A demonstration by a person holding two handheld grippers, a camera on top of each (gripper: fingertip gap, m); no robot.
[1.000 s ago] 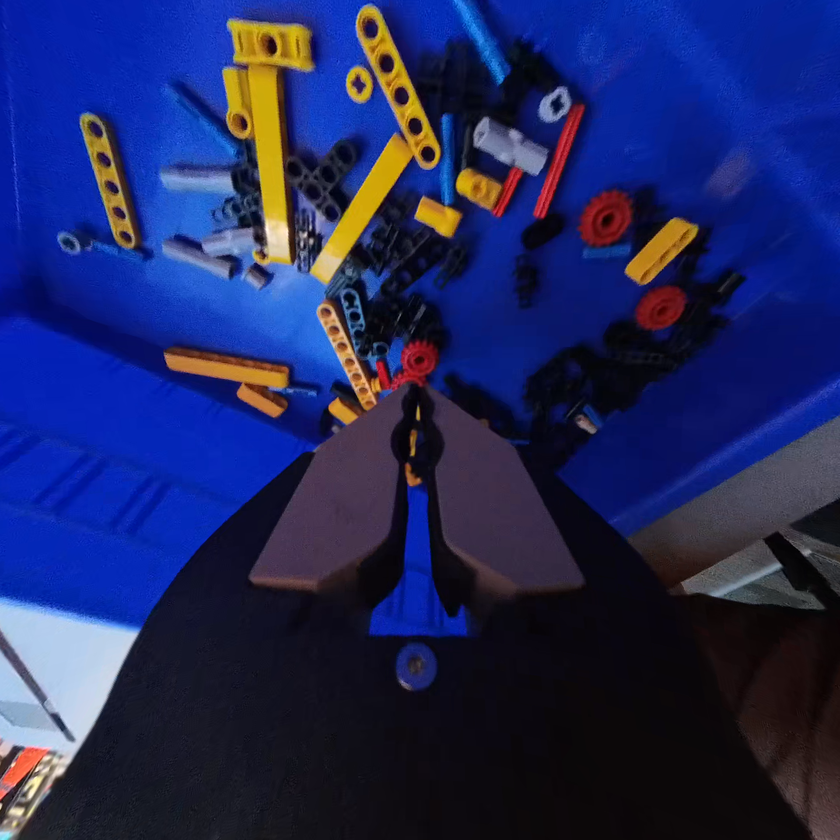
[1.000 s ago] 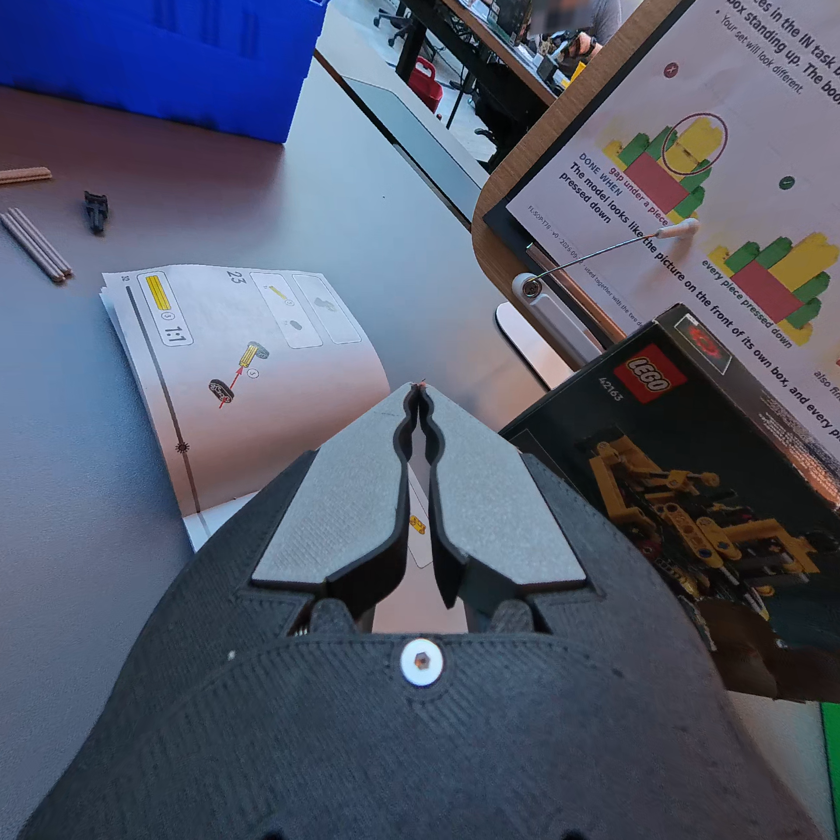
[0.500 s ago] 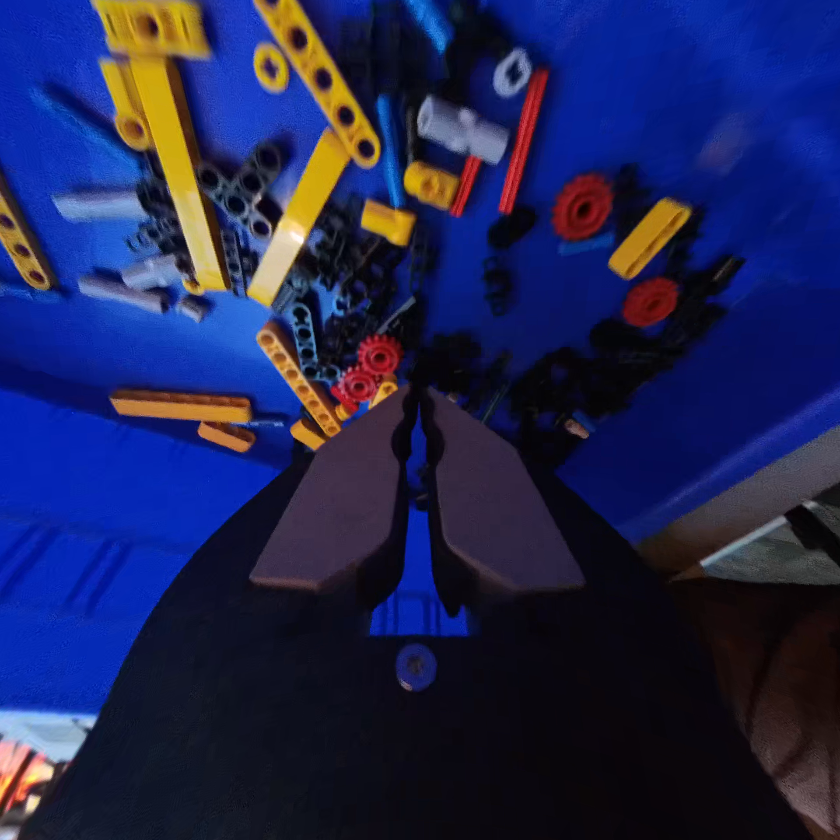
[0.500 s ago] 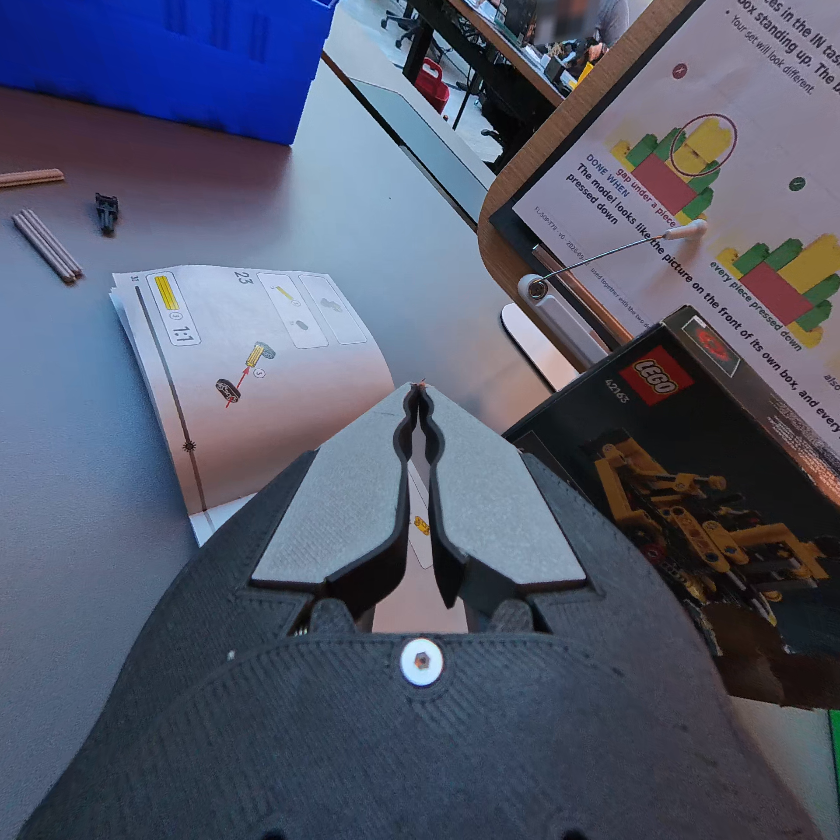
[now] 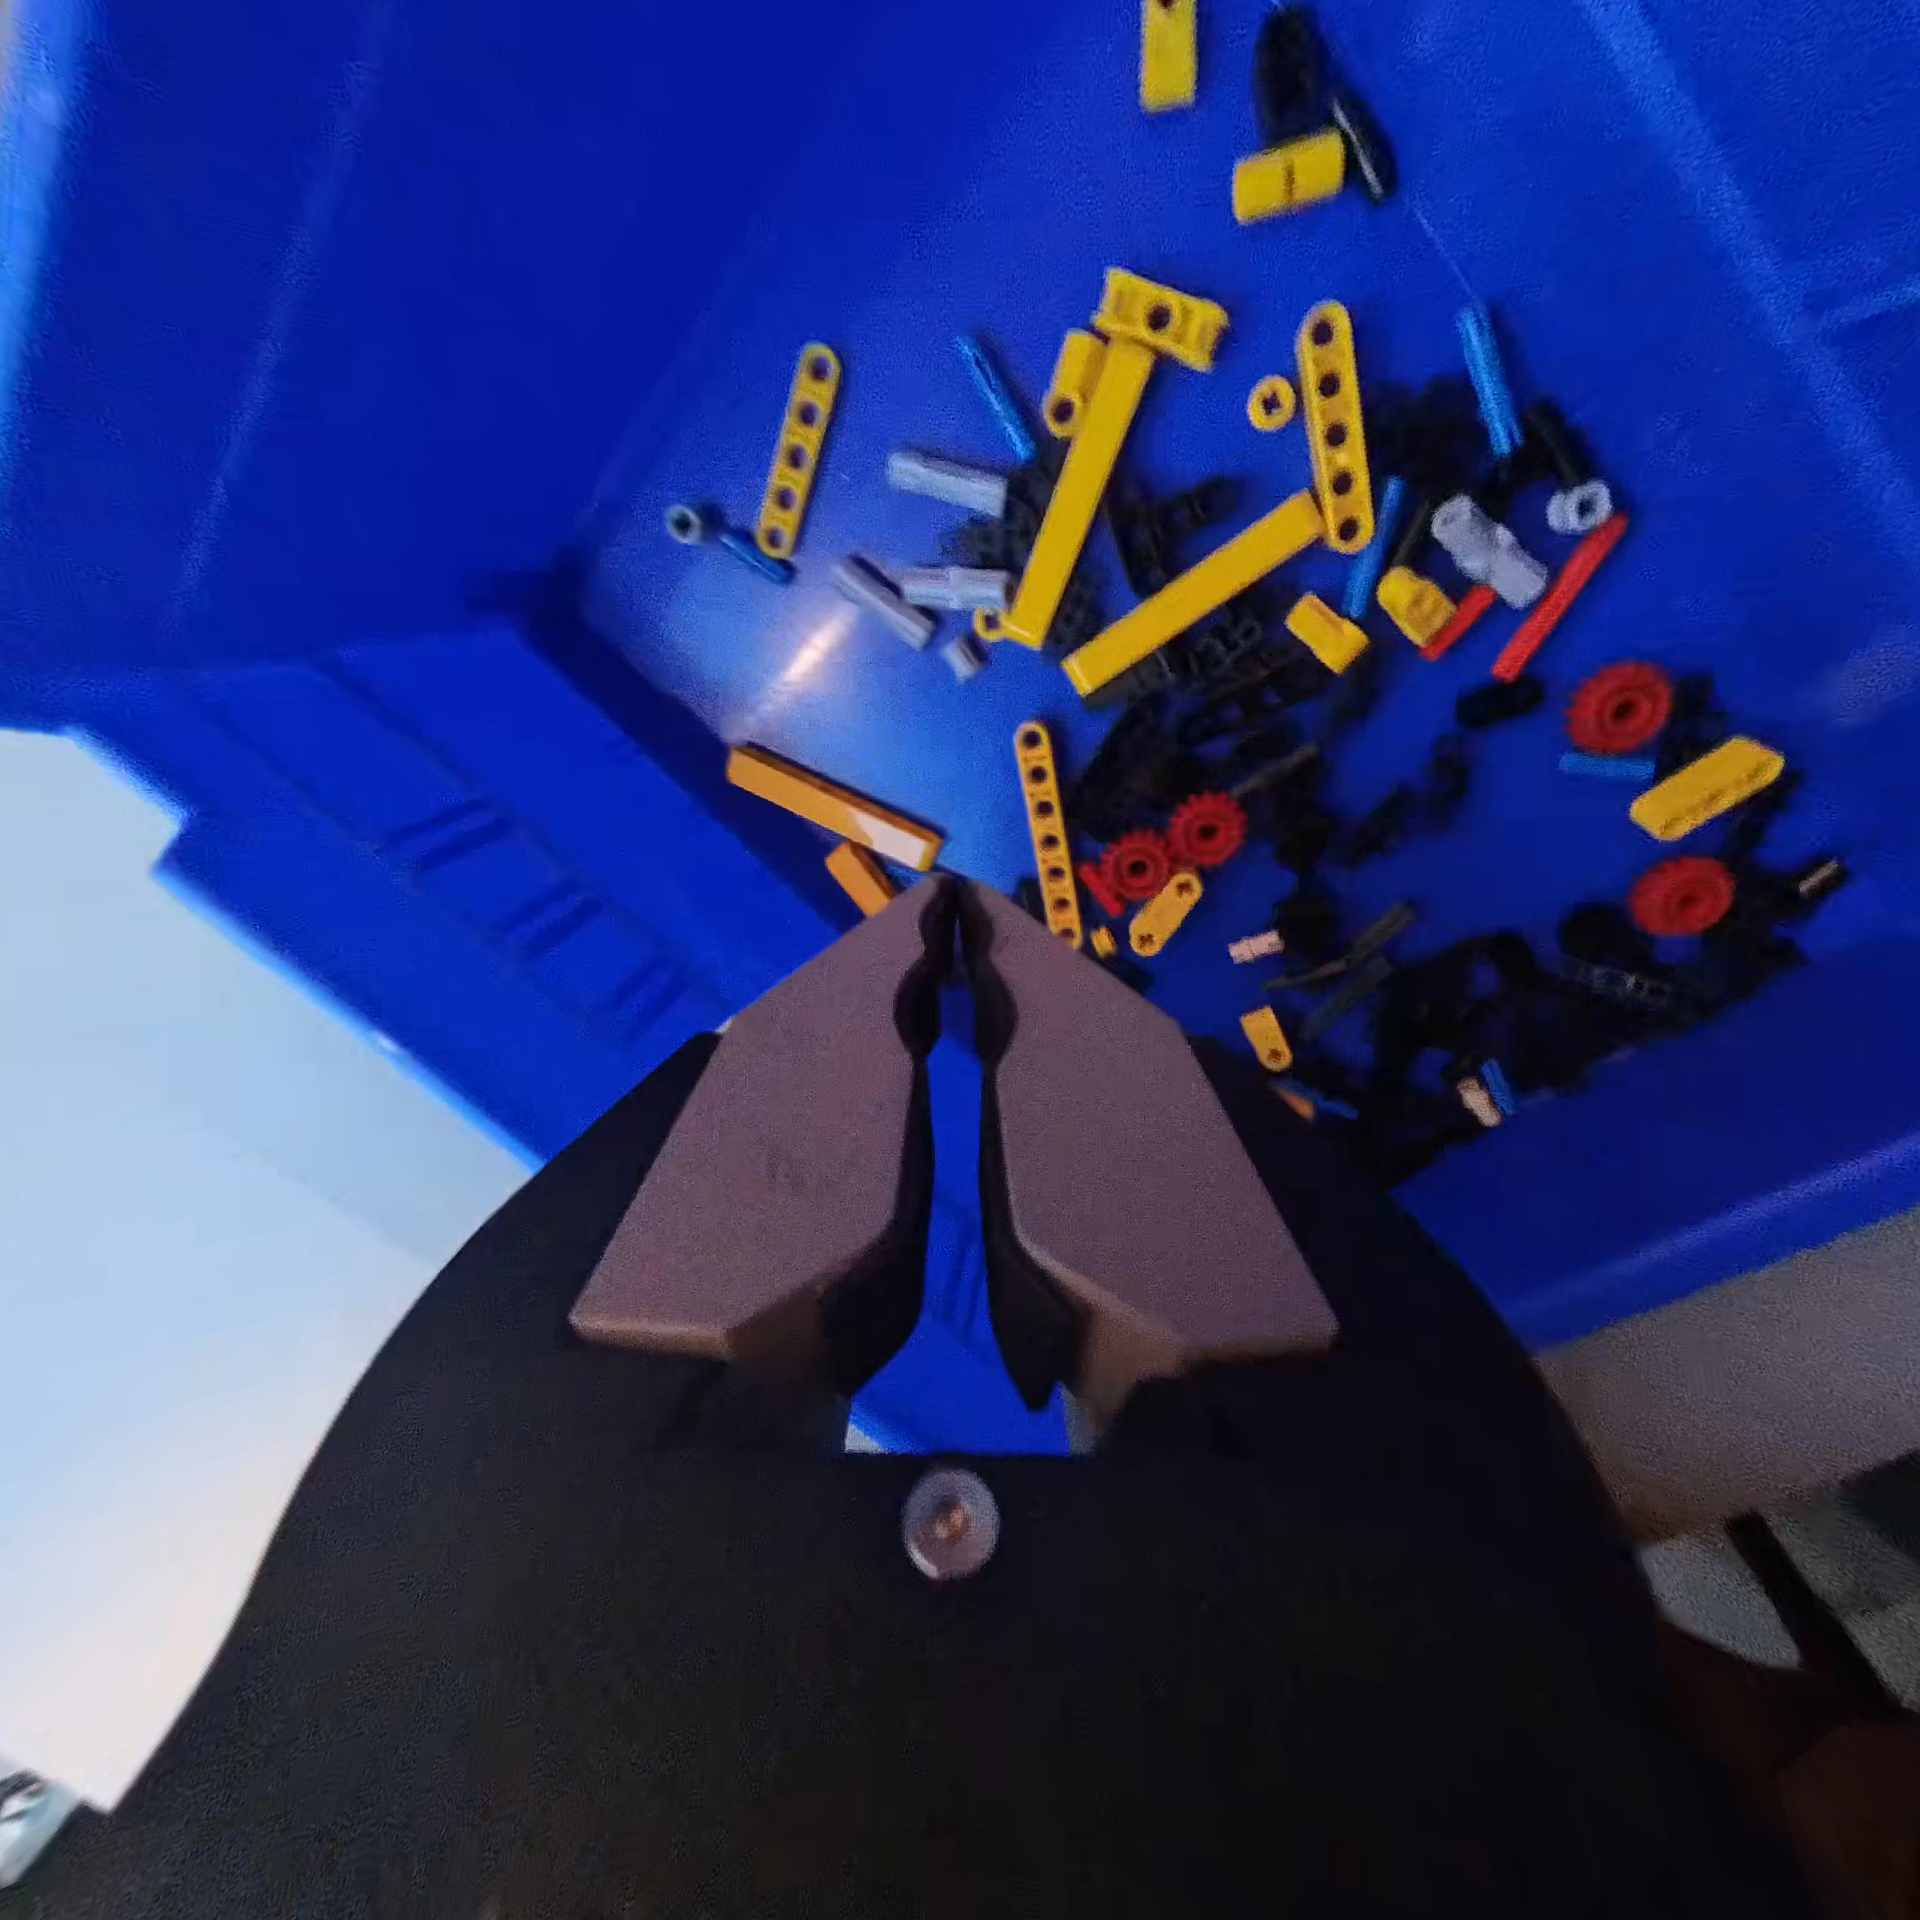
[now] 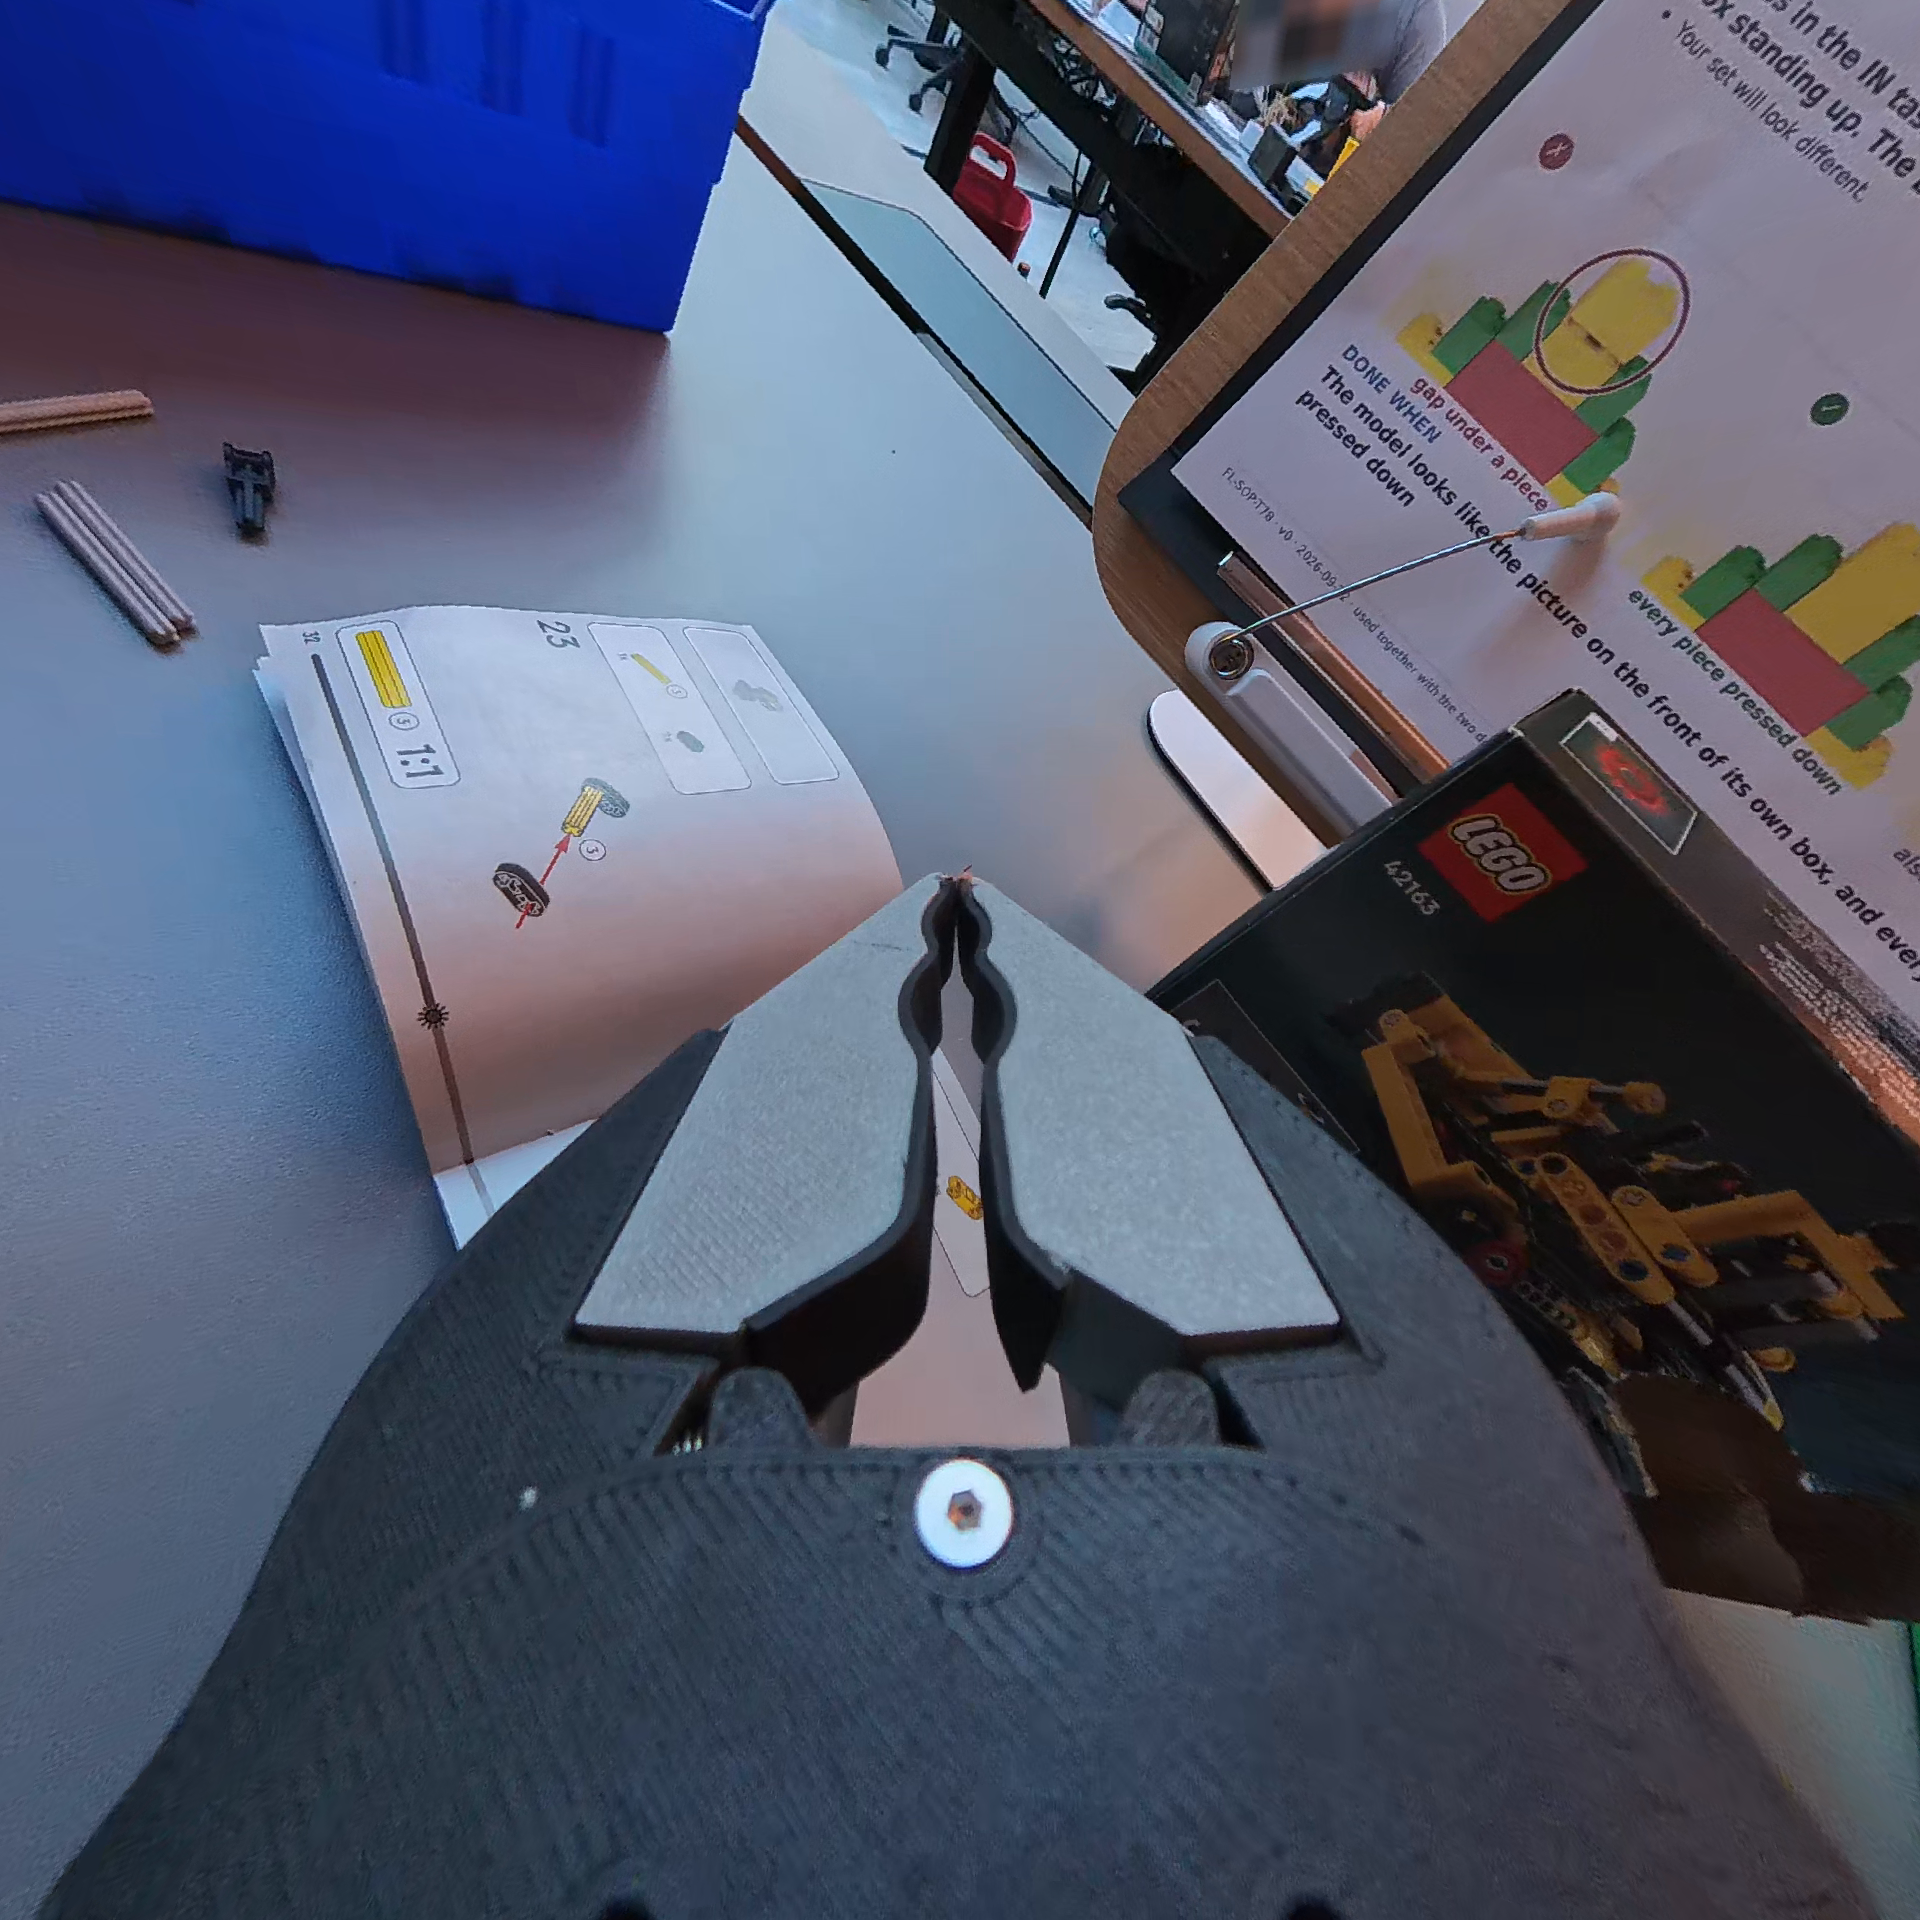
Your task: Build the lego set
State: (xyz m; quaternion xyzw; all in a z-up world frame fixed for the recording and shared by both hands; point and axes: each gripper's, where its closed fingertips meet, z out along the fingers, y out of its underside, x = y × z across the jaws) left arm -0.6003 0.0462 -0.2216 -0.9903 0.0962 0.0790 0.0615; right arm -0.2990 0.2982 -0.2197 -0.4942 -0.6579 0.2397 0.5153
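Since the earlier frames the left gripper (image 5: 948, 902) has been drawn back and swung leftward over the blue bin (image 5: 416, 343); the heap of lego pieces (image 5: 1226, 665), formerly spread across the whole left wrist view, is now confined to the centre and right of the frame, and pale ground is seen at lower left beyond the bin's edge. A small black piece was seen between the tips a second ago; none is seen there now; the jaws are pressed together at the tips, and it cannot be told from the blurred picture whether anything small is gripped. It is judged that the pick has either failed or been abandoned, and that the step remains unsupplied with its part.

In the right wrist view little has changed; the right gripper (image 6: 958, 896) is held closed over the open instruction booklet (image 6: 582, 831), with a tiny reddish speck noted at its tips, too small to identify.

Only the left wrist view shows the bin's interior: yellow beams, red gears (image 5: 1169, 847), grey and black connectors. Only the right wrist view shows the table (image 6: 831, 520), a black pin (image 6: 247, 486) and grey axles (image 6: 114, 561) at upper left, the set's box (image 6: 1558, 1091) at right, and a printed sheet on a stand (image 6: 1662, 436) behind it.
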